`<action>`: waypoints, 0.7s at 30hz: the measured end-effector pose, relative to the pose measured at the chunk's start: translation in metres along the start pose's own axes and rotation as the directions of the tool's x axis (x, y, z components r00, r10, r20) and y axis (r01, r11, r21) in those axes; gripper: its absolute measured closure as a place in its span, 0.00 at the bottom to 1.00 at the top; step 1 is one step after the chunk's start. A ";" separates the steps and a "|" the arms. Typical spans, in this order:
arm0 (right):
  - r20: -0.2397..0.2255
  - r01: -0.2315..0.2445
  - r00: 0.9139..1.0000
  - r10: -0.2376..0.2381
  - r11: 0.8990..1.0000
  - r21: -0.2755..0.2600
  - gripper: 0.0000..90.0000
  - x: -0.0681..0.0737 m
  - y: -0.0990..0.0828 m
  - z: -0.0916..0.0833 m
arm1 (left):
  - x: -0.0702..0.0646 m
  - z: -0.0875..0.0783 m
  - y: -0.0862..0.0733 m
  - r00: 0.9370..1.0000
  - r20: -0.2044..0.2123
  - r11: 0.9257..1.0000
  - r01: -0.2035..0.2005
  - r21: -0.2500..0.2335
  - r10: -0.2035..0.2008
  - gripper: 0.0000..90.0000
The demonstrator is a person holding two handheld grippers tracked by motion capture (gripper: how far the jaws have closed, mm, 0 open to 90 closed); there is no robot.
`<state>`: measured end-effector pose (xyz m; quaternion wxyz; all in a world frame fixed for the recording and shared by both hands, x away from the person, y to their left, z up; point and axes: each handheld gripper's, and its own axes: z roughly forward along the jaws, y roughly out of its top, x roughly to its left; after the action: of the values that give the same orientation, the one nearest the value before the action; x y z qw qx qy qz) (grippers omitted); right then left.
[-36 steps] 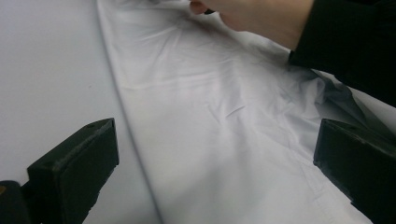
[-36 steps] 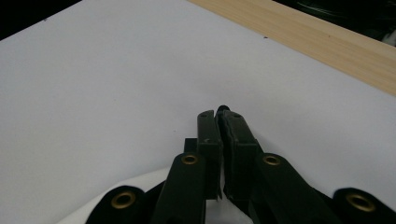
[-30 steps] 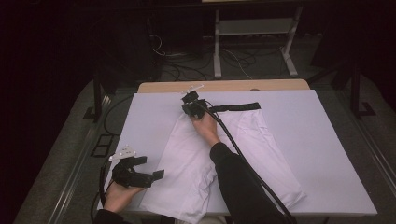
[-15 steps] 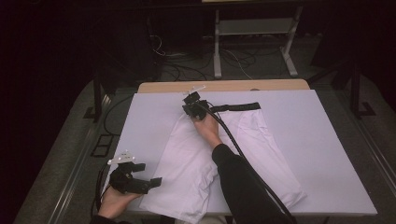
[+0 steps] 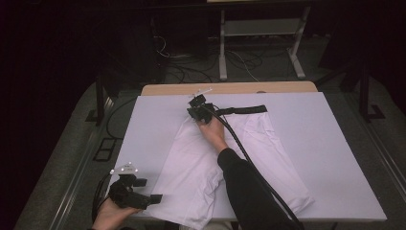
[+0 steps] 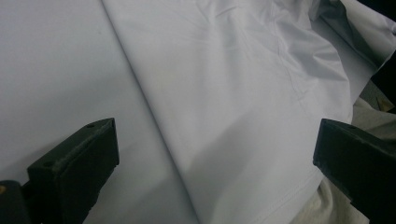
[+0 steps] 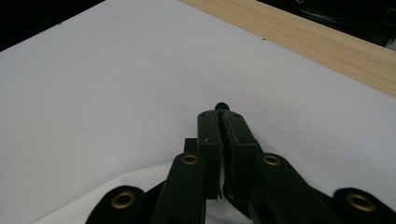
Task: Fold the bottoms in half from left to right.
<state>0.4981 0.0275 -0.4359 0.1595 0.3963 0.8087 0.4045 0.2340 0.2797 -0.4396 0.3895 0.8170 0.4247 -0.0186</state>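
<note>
— What has been moved since a second ago?
— Only the left gripper [image 5: 155, 198]; it has been shifted slightly along the near edge. Its jaws are spread wide, nothing gripped, beside the hem of the white trousers [image 5: 201, 172].
— And the right gripper [image 5: 194, 111]?
— It is clenched on the black waistband [image 5: 244, 109] at the far end. The trousers are spread flat on the white table cover [image 5: 335, 143].

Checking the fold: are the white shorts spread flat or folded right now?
Spread: the white shorts lie open, both legs apart on the table.
</note>
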 end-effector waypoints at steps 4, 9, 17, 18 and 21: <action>-0.002 -0.002 1.000 0.002 1.000 -0.002 0.94 -0.001 0.000 -0.001 | -0.003 -0.001 -0.004 1.000 0.005 1.000 0.001 0.021 -0.002 0.00; -0.008 -0.006 1.000 0.006 1.000 -0.003 0.94 -0.002 -0.001 0.000 | -0.003 -0.002 -0.006 1.000 0.006 1.000 0.010 0.021 -0.010 0.05; -0.011 -0.003 1.000 0.002 1.000 -0.005 0.94 -0.002 -0.001 0.000 | 0.000 -0.004 -0.012 0.999 0.041 0.999 0.030 0.036 -0.031 0.18; -0.013 -0.002 1.000 0.002 1.000 -0.004 0.94 -0.003 -0.001 0.000 | 0.000 -0.005 -0.013 0.998 0.053 0.999 0.032 0.036 -0.033 0.20; -0.015 -0.003 1.000 0.003 1.000 -0.006 0.94 -0.003 -0.001 0.000 | 0.003 -0.008 -0.015 0.996 0.072 0.998 0.043 0.043 -0.046 0.27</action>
<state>0.4992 0.0243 -0.4369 0.1541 0.3942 0.8080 0.4099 0.2225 0.2919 -0.4445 0.3873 0.8141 0.4277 -0.0656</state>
